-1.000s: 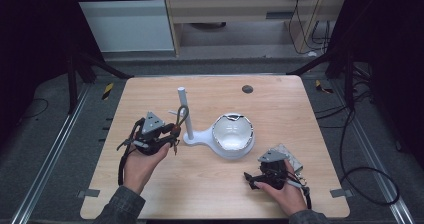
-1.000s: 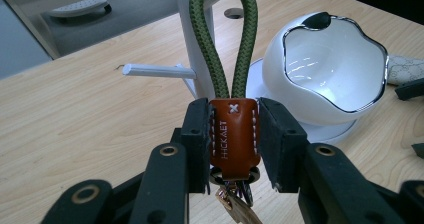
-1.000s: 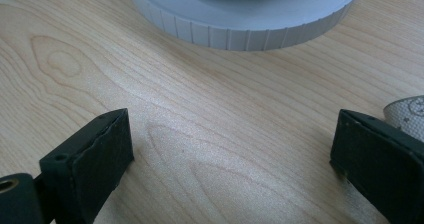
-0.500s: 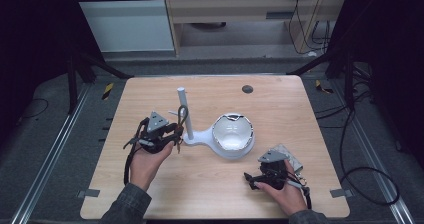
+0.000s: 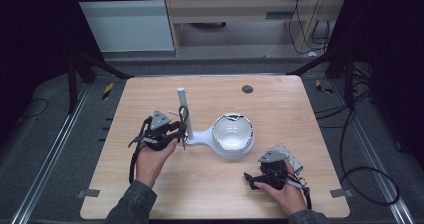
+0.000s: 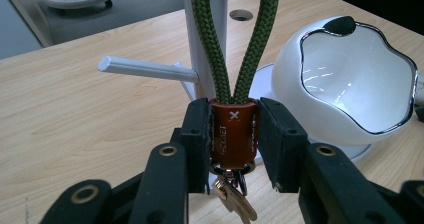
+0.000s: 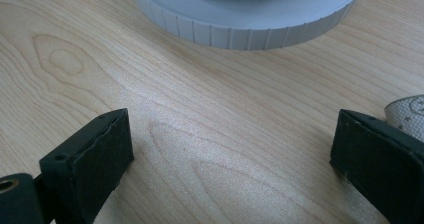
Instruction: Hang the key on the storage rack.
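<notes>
Your left gripper (image 5: 181, 135) and right gripper (image 5: 250, 178) are black, each with a grey triangular plate and a black cable; your sleeves are grey.

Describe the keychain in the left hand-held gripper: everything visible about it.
The keychain has a loop of green braided cord that runs into a glossy red-orange sleeve marked with a small white cross and faint lettering. Below the sleeve hang metal rings and a brass-coloured key. The left hand-held gripper is shut on the sleeve, one pad on each side, and holds it upright above the table. The cord rises in front of the white stand's post, close to its side peg; contact is unclear.
</notes>
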The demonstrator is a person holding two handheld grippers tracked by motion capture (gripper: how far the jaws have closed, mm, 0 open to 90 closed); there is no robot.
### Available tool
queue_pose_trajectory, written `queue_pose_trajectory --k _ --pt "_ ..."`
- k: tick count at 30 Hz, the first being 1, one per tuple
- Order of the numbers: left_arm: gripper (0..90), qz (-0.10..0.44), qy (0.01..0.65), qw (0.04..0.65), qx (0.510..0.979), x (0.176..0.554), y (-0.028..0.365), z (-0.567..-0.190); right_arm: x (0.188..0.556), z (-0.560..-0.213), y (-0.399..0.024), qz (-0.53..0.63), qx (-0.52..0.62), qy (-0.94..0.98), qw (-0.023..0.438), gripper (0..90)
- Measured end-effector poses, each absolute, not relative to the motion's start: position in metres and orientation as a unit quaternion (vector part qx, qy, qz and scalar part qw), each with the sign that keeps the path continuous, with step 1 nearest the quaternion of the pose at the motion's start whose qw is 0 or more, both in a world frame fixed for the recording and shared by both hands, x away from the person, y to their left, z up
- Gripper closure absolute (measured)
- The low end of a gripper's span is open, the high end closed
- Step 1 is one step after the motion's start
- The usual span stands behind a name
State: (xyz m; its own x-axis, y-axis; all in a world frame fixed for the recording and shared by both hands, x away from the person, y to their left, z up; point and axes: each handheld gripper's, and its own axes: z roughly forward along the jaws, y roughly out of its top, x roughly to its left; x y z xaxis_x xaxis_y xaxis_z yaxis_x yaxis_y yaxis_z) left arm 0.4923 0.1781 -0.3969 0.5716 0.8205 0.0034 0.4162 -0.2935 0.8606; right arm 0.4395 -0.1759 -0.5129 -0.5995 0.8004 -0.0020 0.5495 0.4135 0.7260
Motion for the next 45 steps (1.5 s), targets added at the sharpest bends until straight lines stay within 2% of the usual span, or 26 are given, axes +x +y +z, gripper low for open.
queue_pose_trajectory --k 5,7,10,11,14,17,24,30,35,39,45 --pt "66.4 0.230 0.403 0.439 0.769 0.494 0.178 -0.397 0.439 -0.513 -0.176 0.353 0.411 0.822 0.178 3.4" --pt "64.0 0.232 0.404 0.439 0.769 0.494 0.179 -0.397 0.439 -0.513 -0.176 0.355 0.410 0.821 0.178 3.4" --pt "54.8 0.237 0.400 0.433 0.773 0.492 0.181 -0.398 0.439 -0.513 -0.176 0.354 0.411 0.821 0.177 3.4" --pt "54.8 0.238 0.398 0.430 0.775 0.491 0.182 -0.399 0.439 -0.513 -0.176 0.354 0.411 0.821 0.177 3.4" --pt "44.2 0.243 0.396 0.413 0.783 0.485 0.188 -0.407 0.439 -0.513 -0.176 0.354 0.411 0.821 0.177 3.4" --pt "32.1 0.248 0.396 0.399 0.789 0.479 0.198 -0.420 0.439 -0.513 -0.176 0.355 0.412 0.821 0.177 3.4" --pt "15.3 0.245 0.404 0.380 0.795 0.473 0.222 -0.457 0.439 -0.513 -0.176 0.353 0.414 0.820 0.179 3.4" --pt "7.8 0.222 0.398 0.363 0.813 0.472 0.236 -0.479 0.437 -0.506 -0.175 0.337 0.413 0.827 0.181 5.9" --pt "4.1 0.209 0.425 0.357 0.805 0.474 0.244 -0.493 0.431 -0.475 -0.185 0.329 0.396 0.833 0.204 6.1" --pt "4.5 0.212 0.432 0.351 0.804 0.473 0.245 -0.497 0.432 -0.455 -0.203 0.316 0.397 0.835 0.214 7.6" --pt "5.0 0.210 0.447 0.339 0.801 0.476 0.247 -0.504 0.434 -0.447 -0.233 0.281 0.431 0.835 0.194 8.9"
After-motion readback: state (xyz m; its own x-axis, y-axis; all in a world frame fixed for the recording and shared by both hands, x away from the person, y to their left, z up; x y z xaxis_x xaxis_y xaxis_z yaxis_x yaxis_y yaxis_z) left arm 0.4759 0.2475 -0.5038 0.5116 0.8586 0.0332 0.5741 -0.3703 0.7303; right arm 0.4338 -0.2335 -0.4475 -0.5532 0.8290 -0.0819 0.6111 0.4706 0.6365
